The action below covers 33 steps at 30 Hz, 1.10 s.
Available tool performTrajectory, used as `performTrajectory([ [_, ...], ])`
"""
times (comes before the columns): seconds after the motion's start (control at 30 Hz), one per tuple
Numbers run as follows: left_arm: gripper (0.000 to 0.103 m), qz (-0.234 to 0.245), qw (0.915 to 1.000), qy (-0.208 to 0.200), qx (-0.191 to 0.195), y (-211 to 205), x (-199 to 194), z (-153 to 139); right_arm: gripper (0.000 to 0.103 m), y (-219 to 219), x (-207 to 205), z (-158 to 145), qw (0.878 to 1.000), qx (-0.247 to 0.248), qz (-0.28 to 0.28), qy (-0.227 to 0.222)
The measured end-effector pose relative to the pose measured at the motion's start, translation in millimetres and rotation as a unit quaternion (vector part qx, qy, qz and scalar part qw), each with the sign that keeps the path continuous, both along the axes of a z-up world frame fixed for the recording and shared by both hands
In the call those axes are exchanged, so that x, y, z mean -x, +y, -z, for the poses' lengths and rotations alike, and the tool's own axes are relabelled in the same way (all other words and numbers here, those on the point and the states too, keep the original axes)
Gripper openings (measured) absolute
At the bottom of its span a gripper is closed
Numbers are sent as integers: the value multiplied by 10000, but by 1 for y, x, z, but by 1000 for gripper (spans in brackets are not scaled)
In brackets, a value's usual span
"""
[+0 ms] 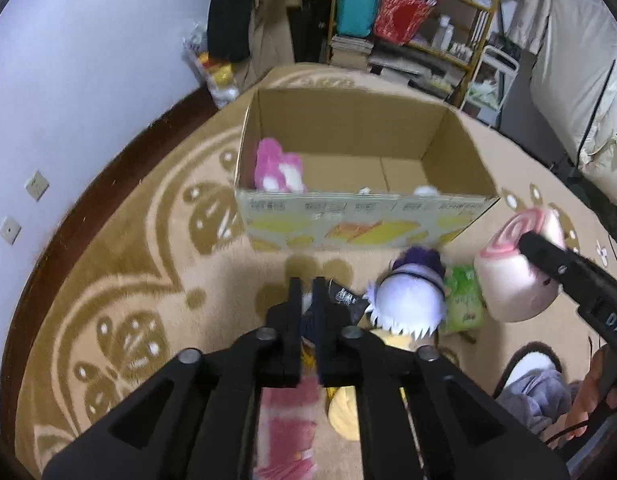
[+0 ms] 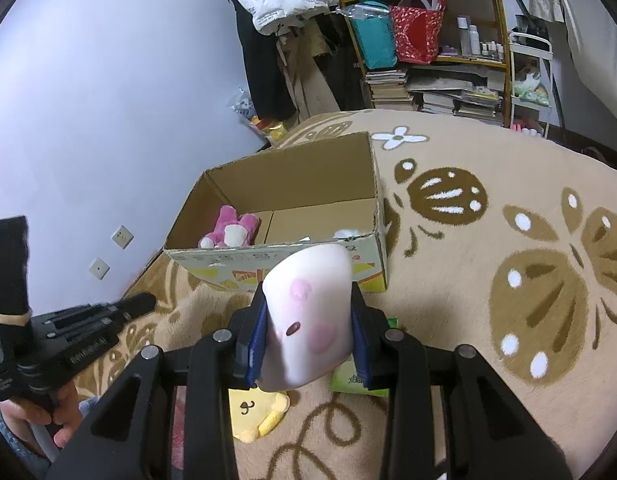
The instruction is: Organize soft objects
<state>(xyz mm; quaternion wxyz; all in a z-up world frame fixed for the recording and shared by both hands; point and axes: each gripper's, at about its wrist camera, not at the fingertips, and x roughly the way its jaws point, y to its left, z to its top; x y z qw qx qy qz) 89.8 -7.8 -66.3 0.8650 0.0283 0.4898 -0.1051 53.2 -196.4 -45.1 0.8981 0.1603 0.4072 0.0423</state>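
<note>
The right gripper (image 2: 308, 332), black with blue pads, squeezes a soft white and pink squishy toy with a small face (image 2: 308, 320). One pad presses each side of it, and the toy sticks up between the jaws. In the left wrist view the same toy shows a pink swirl on its end.

The left gripper (image 1: 307, 300) is pinched nearly shut on a dark, floppy piece of a soft thing; what it is cannot be told. Just beside it, on the right, lies a plush doll with white spiky hair and a purple hat (image 1: 408, 300). A green crinkly packet (image 1: 464, 300) lies next to the doll. A flat yellow plush with a tiny face (image 2: 260, 412) lies on the tan carpet with brown leaf shapes (image 2: 508, 240), under the held toy.

Past both grippers stands an open brown cardboard box (image 1: 360, 128). A pink and white fluffy plush (image 1: 276, 168) sits in its left corner.
</note>
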Motion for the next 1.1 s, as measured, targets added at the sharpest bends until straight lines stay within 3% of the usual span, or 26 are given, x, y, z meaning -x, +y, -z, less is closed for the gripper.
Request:
performTrajectory([
  [0.1,20,-140,9996,191,-129,4,1,9,38,3,-1,2,10000,43,-41,21],
  [0.17,43,-216,9988,422,-118,9,0,17,38,3,-1,3,10000,31,-55,40],
  [0.2,66,-278,9981,529,-154,11,0,21,38,3,-2,4,10000,16,-63,54],
  [0.23,75,-332,9975,586,-211,13,0,24,38,3,-2,4,10000,4,-63,66],
  [0.3,76,-441,9961,692,-338,17,1,29,38,3,-3,5,9999,-6,-66,79],
  [0.43,96,-664,9915,1025,-453,27,-1,45,38,2,-3,6,9999,-38,-71,91],
  [0.6,98,-581,9822,1625,-742,23,-3,74,38,2,-4,8,9999,-60,-79,108],
  [0.87,98,-463,9702,2174,-960,19,-2,103,38,3,-4,10,9998,-80,-98,149],
  [1.1,71,-435,9633,2459,-987,19,-5,121,38,5,-4,10,9998,-76,-106,166],
])
